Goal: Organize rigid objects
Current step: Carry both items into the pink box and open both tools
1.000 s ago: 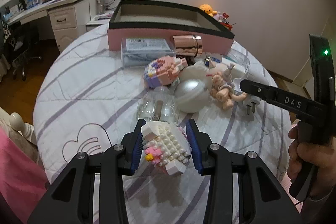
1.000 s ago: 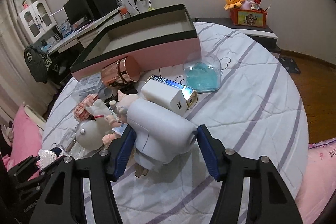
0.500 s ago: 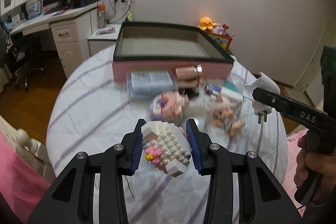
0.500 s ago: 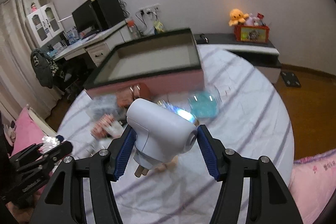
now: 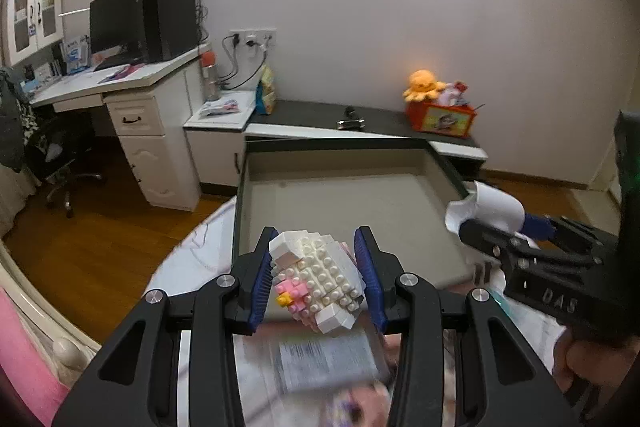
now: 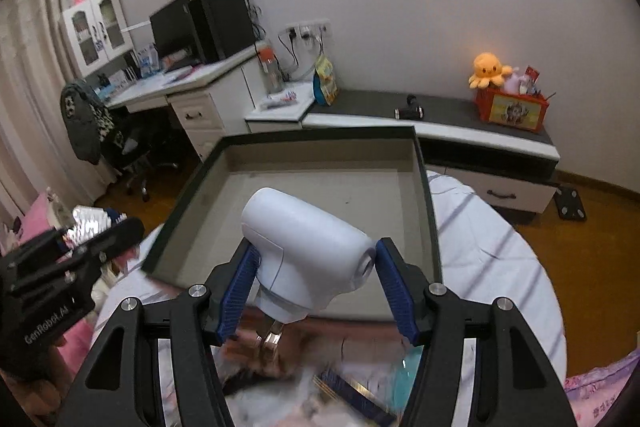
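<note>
Both grippers had lifted from the cluttered bedspread to above the shallow, dark-rimmed box (image 6: 424, 187). Left gripper (image 5: 316, 279) pinched a studded white brick figure (image 5: 320, 283); right gripper (image 6: 316, 279) clamped a smooth, rounded white plug adapter (image 6: 308, 247).

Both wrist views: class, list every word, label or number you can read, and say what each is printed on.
"DAS": on the right gripper body, left wrist view.
"GenRobot.AI": on the left gripper body, right wrist view.
Printed label on the clear box: too blurred.
Orange bin picture and desk papers: too small.
</note>
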A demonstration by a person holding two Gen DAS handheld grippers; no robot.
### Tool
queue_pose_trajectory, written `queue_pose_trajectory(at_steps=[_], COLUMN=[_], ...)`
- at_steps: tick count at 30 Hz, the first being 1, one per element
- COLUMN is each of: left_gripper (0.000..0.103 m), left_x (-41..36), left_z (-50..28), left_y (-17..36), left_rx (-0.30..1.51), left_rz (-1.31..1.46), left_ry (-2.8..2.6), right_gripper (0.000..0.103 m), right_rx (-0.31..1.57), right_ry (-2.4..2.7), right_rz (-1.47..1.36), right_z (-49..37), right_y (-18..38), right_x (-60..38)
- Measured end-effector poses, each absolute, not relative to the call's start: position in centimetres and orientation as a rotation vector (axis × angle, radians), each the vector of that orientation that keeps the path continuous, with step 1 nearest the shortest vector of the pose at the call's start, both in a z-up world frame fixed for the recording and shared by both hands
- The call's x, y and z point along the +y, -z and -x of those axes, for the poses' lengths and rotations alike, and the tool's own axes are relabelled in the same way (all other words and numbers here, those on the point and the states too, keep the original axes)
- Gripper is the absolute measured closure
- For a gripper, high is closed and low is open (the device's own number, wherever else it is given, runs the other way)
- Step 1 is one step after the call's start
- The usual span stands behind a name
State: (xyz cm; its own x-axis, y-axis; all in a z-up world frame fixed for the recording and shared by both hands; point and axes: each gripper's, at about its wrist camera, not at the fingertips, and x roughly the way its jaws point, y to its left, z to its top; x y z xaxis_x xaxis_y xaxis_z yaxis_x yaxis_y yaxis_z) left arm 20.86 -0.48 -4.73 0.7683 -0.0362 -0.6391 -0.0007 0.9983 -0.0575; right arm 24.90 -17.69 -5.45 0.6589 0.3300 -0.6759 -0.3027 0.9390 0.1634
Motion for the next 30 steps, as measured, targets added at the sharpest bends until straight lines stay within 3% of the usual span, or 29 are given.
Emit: queue_pose_trajectory(at_steps=[11,12,13,16,19,30], left_gripper=[0.062,0.059,0.048,0.018,0.004,0.0], left_x=[-1.1,-1.2,-1.3,-1.2,-0.6,0.5], left_z=[-28.3,-28.4,-28.6,-28.1,-26.6,-18.0], left_y=[9.3,9.4,9.5,9.1,7.8,2.8], left_rx=[0.816,0.819,0.822,0.798,0.759,0.62], left_rz=[0.016,0.012,0.01,-0.011,-0.007,0.011], left_ry=[-0.02,-0.02,-0.021,-0.071,-0.08,-0.127], right_gripper=[0.04,0.034,0.02,0.018,0.018,0.018], right_rx=[0.913,0.918,0.92,0.905,0.885,0.738], right_ry=[-0.312,-0.318,-0.322,-0.318,-0.289,-0.25], right_rz=[0.022,0.025,0.028,0.032,0.035,-0.12], right_z=[-30.0,-30.0,-29.9,-29.4,-28.8,-21.1], right_y=[10.0,10.2,10.2,9.8,9.0,3.7], right_x=[-16.8,-16.8,-16.7,-16.9,-17.3,-20.7])
